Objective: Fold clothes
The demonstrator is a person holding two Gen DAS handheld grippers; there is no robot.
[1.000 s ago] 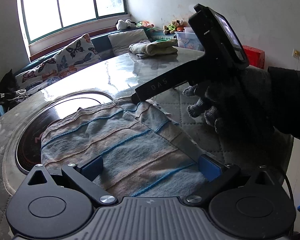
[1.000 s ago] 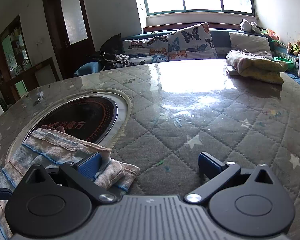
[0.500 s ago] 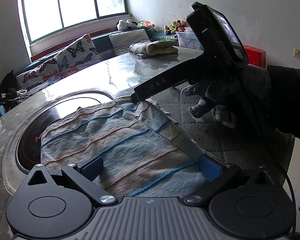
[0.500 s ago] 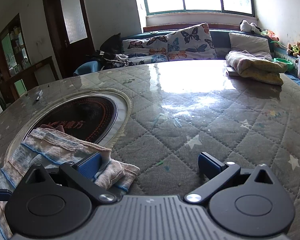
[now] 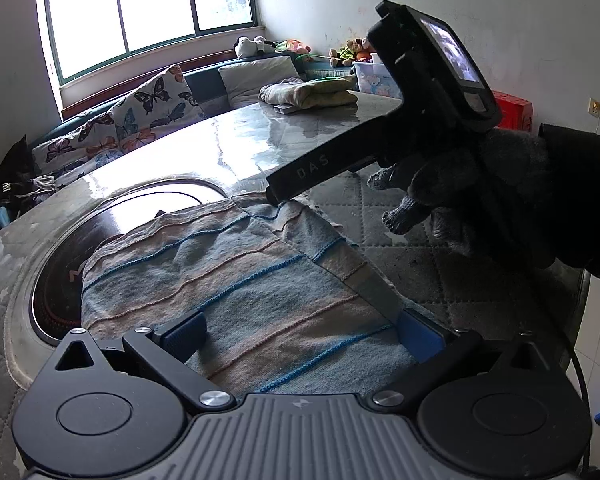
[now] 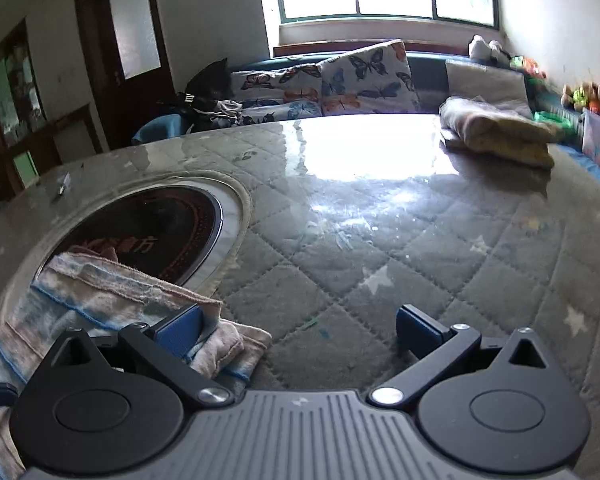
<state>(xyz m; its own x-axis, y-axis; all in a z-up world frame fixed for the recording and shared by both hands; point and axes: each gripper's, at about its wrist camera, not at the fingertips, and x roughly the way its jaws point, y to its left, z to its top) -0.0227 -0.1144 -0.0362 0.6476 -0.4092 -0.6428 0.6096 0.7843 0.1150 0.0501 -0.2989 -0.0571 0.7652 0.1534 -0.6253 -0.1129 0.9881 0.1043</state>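
Note:
A striped blue and pink cloth point(image 5: 236, 280) lies flat on the quilted table, partly over a round dark inset. My left gripper point(image 5: 300, 328) is open just above the cloth's near part, blue pads apart. In the left wrist view the right gripper's body point(image 5: 432, 92) sits in a gloved hand, its finger tip resting at the cloth's far right corner. In the right wrist view the right gripper point(image 6: 300, 326) is open; its left pad point(image 6: 180, 330) sits against the cloth's folded corner point(image 6: 220, 344).
The round dark inset point(image 6: 148, 232) lies left of centre on the quilted table point(image 6: 420, 260). A folded pile of clothes point(image 6: 496, 132) sits at the table's far right. A bench with butterfly cushions point(image 6: 340, 80) runs under the window.
The right gripper has lifted and tilted slightly, so its view shifts and blurs. The left gripper and the cloth have hardly moved.

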